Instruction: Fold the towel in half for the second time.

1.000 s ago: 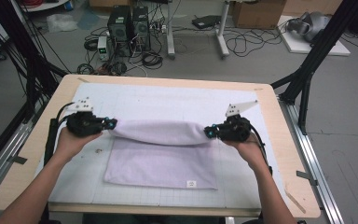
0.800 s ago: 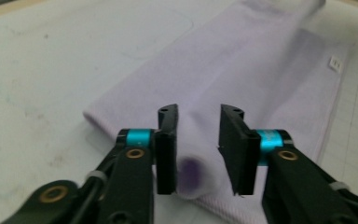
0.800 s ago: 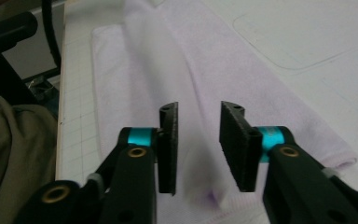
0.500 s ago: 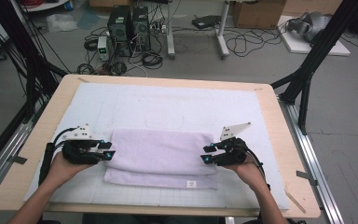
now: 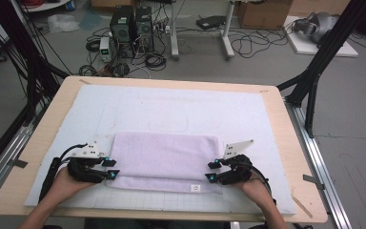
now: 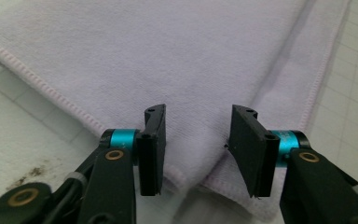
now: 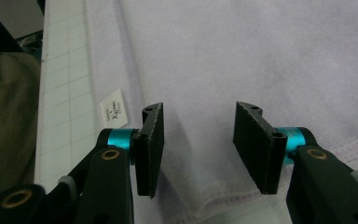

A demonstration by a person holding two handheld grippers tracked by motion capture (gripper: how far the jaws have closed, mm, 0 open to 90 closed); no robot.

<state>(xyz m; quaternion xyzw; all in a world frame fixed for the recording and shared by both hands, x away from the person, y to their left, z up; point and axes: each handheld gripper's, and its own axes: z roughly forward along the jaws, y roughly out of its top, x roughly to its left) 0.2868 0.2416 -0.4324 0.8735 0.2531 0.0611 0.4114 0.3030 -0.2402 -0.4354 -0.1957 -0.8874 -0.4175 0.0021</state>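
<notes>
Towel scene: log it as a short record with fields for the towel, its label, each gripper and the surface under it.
towel: lavender towel, folded over, lying flat on the mat, its upper layer stopping short of the near edge
label: small white tag on the lower layer near the towel's near right corner
left gripper: at the towel's left end, jaws apart, nothing clamped
right gripper: at the towel's right end, jaws apart, nothing clamped
surface: white gridded mat on a wooden table
</notes>
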